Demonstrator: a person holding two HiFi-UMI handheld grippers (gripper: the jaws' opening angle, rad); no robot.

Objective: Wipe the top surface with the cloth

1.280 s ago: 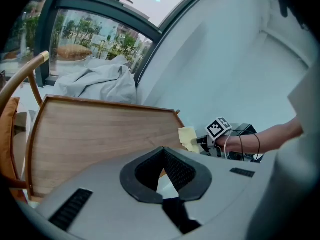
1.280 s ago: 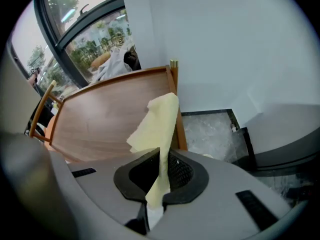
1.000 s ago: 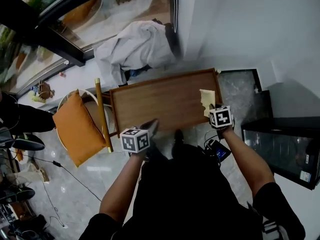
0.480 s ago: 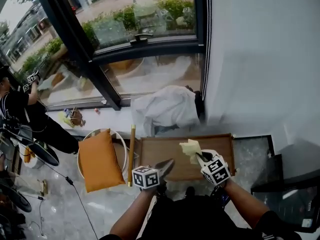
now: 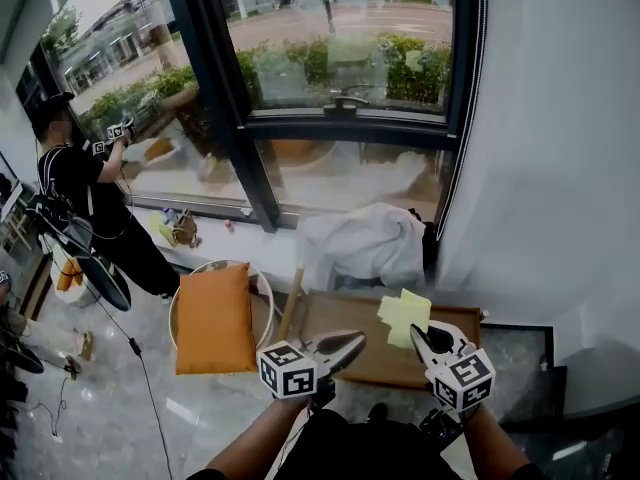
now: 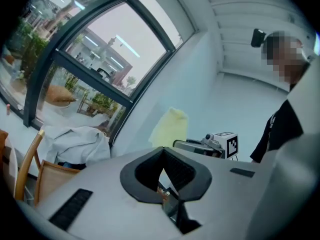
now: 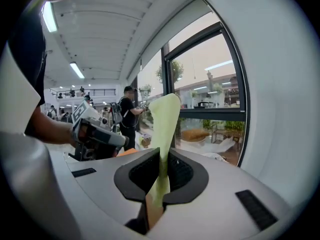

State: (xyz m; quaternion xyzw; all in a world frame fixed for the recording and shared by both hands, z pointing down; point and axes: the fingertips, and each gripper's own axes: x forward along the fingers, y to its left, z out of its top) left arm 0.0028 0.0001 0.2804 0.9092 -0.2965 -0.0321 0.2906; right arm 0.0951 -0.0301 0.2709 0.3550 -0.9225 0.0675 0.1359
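Right gripper [image 5: 428, 338] clamped on a pale yellow cloth [image 5: 404, 315]; in the right gripper view the fabric is pinched between the dark pads and stands up from them in a loose fold, free in the air against the window; in the head view it shows over the far right part of the wooden table top [image 5: 335, 318]; contact between cloth and wood cannot be made out there.

Left gripper [image 5: 347, 348] held level with the right one, to its left, over the near edge of the table; its own view shows the two jaws drawn in to a narrow V with nothing between them; the cloth and the other gripper appear beyond, off to the right.

Marker cubes on both grippers face up toward the head camera; both forearms reach in from the bottom of the head view.

Table stands below a large dark-framed window [image 5: 340, 58], with a white wall [image 5: 560, 168] on its right; a heap of white fabric [image 5: 362, 245] lies just behind the table against the window sill; an orange cushion [image 5: 213, 318] sits on a round chair to the left of the table, near it.

Second person [image 5: 85, 203] in dark clothes stands well apart at far left by the glass, arms raised with marker cubes in hand.
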